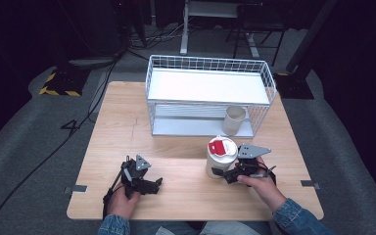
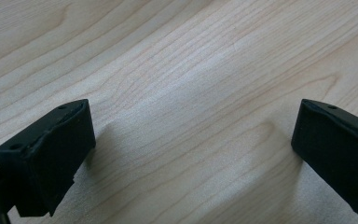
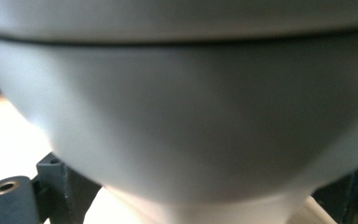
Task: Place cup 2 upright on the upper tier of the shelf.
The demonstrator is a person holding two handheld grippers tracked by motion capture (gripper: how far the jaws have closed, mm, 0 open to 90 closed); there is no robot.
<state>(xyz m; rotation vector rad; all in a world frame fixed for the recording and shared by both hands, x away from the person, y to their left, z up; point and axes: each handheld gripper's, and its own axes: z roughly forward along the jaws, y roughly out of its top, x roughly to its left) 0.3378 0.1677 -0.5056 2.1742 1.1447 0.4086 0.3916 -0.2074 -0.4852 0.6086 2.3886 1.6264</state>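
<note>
Near the right-centre of the table, we have a white lidded cup standing upright, red tab on its lid facing up. Our right gripper sits at the cup's near-right side, low on the body, pointing left into it. In the right gripper view the cup wall is blurred and right up against the camera, with the jaws flanking its narrow base. Looks like we're grasping the cup, but the pads' contact is hidden, so we call it a likely grip, not a confirmed one. Low hold probably keeps the lid free and the cup stable while it stands.

Left gripper rests well apart, near-left on the table, angled toward the right. Left gripper view shows its jaws spread wide over bare wood, nothing between them: released, parked out of the way so it doesn't crowd the cup.

Far side: a white wire rack with a flat upper shelf and a lower shelf. A white mug sits on the lower level at the right end, just beyond the cup. Our guess: the cup is headed for that rack. The mug takes the right corner of the lower shelf, so free space is left of it or up top.

Risk: a low grip on a tall cup can tip it on lift.
</note>
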